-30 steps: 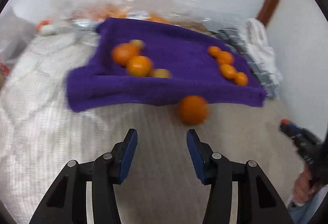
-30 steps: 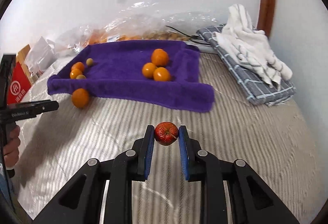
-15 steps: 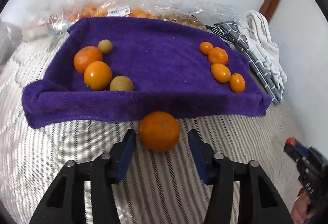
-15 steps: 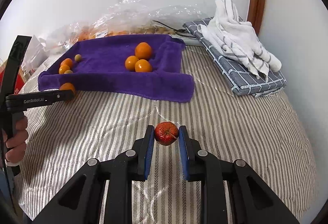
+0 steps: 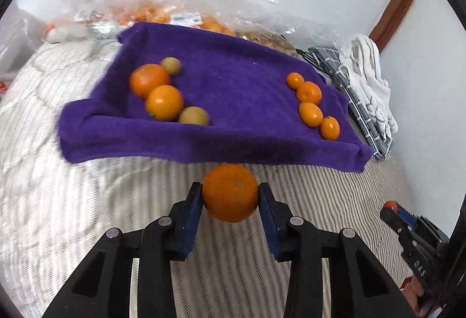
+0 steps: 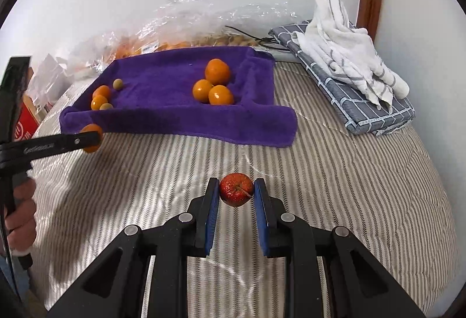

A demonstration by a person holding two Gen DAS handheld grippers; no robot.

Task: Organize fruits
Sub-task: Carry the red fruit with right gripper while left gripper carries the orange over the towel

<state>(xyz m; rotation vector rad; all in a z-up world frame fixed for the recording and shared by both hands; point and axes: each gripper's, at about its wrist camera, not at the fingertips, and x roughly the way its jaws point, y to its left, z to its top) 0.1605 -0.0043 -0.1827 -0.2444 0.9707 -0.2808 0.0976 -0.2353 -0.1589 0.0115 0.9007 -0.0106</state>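
A purple towel (image 5: 247,85) with raised edges lies on the striped bed cover. On it, big oranges (image 5: 164,102) and two small greenish fruits sit at the left, and several small oranges (image 5: 310,92) line the right. My left gripper (image 5: 230,193) is just in front of the towel's near edge. Its jaws are closing, and both pads touch a big orange (image 5: 230,197) between them. My right gripper (image 6: 236,190) is shut on a small red fruit (image 6: 236,189) above the bed cover, nearer than the towel (image 6: 163,76).
Clear plastic bags (image 5: 204,6) holding more fruit lie behind the towel against the wall. A grey checked cloth (image 6: 364,102) with a white towel (image 6: 349,56) on top sits at the right. A red box (image 6: 26,120) stands at the far left.
My left gripper came up to the orange lying in front of the towel and its jaws narrowed onto it. The right gripper kept its hold on the red fruit.
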